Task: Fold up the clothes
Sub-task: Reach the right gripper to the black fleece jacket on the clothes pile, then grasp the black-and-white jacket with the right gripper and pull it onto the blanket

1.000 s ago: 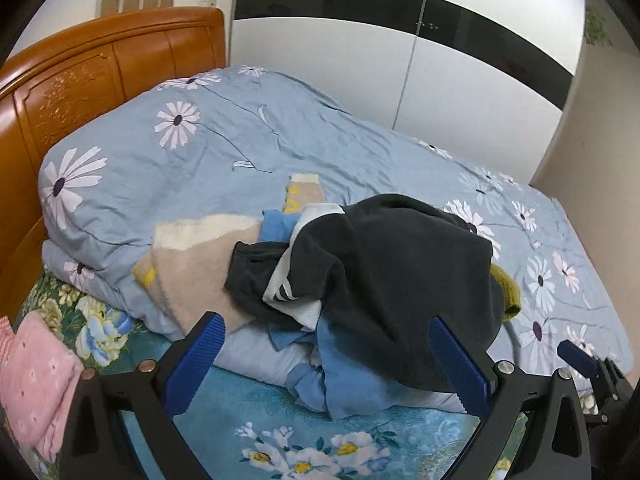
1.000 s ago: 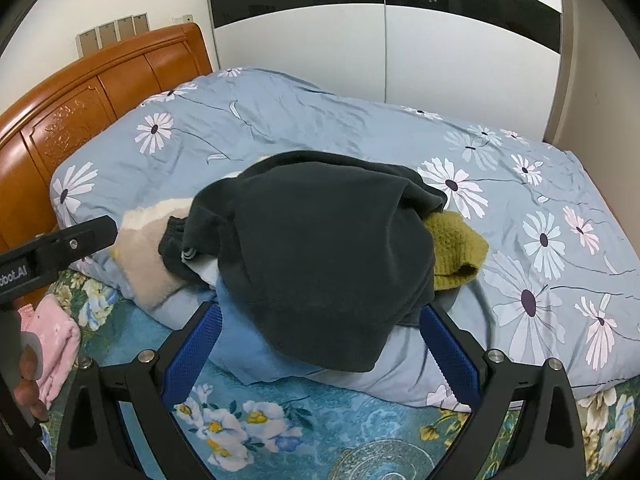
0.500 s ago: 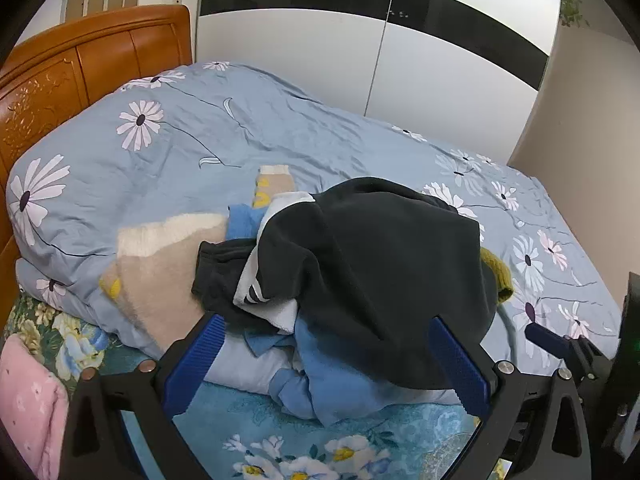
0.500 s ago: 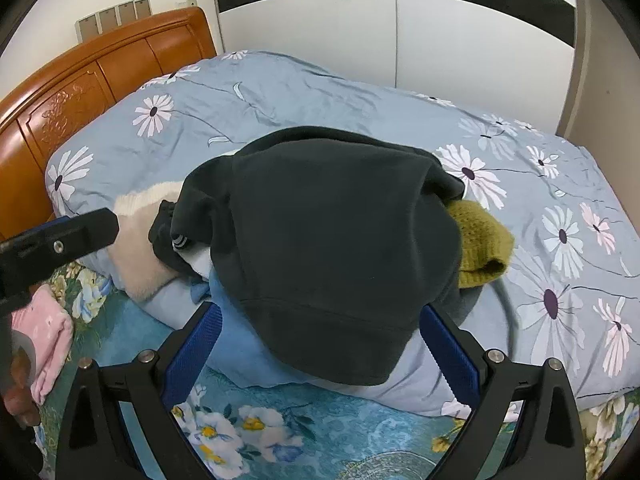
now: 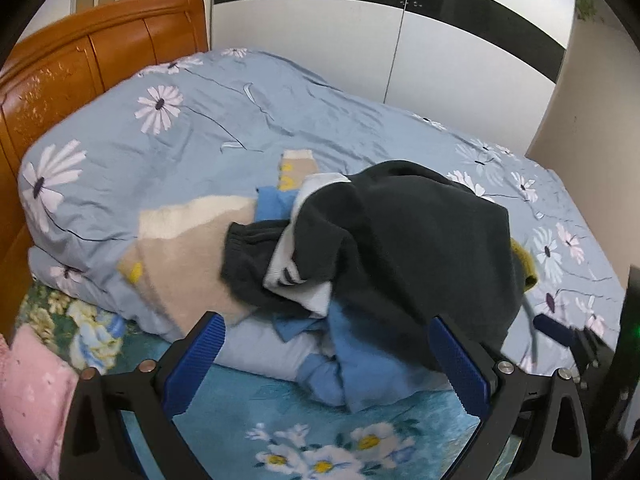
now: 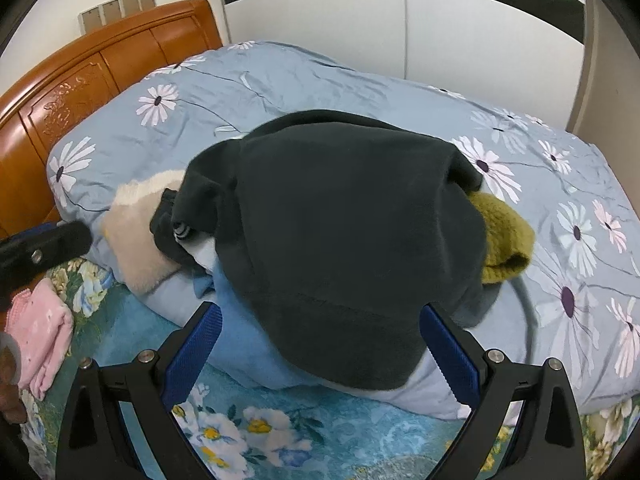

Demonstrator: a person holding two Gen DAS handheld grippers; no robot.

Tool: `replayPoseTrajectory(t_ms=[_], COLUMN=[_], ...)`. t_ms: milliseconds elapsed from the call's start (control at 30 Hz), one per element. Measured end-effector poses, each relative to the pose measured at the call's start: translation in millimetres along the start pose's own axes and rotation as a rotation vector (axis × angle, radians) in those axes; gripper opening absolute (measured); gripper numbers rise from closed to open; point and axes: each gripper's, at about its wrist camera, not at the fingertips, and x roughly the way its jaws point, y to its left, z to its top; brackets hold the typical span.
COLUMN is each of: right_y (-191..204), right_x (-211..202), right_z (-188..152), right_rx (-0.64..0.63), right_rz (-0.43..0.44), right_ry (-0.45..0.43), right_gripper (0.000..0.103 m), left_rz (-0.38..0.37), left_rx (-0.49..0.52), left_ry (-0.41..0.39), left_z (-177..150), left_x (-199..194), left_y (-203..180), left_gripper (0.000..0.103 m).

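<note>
Both grippers, left gripper [image 5: 326,354] and right gripper [image 6: 318,346], stand spread wide and empty just short of the heaped clothes pile on the duvet [image 5: 248,120], whose top dark fleece garment [image 6: 340,232] lies dead ahead of the right gripper, the nearer one, hem at the near edge.

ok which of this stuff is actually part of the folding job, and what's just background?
Job:
- dark sweatshirt on top of the pile
- blue garment under it
- beige fuzzy garment
- olive knit item
- left gripper and right gripper, both open

Background:
- floral duvet
- wooden headboard
- wardrobe doors
- pink folded cloth, possibly already done
</note>
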Motion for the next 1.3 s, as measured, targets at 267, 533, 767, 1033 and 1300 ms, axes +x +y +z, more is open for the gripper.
replayPoseTrajectory(t_ms=[267,533,767,1033,1300], right_y=[51,114,109,25,-54], right_x=[55,134,140,46,-101], right_z=[36,53,89,111,107], right_rx=[-0.148,-0.411,-0.335,0.014,0.285], right_rz=[0.063,-0.030,-0.036,0.020,0.004], right_ry=[0.010,0.033,0.050,-0.050,-0.228], right_gripper=[0.099,0.099,0.028,0.017,0.015], left_rz=[0.118,0.242,0.286,0.257,0.112], left_rx=[-0.038,-0.104,-0.139,-0.137,-0.165], left_ry=[-0.027,0.010,0.029,0.026,0.028], left_z=[-13,-32,-46,-58,-68], left_x=[-37,-73,-85,-107,-119], left_y=[46,96,123,128,111], left_gripper=[0.103,0.103,0.103,0.103,0.103])
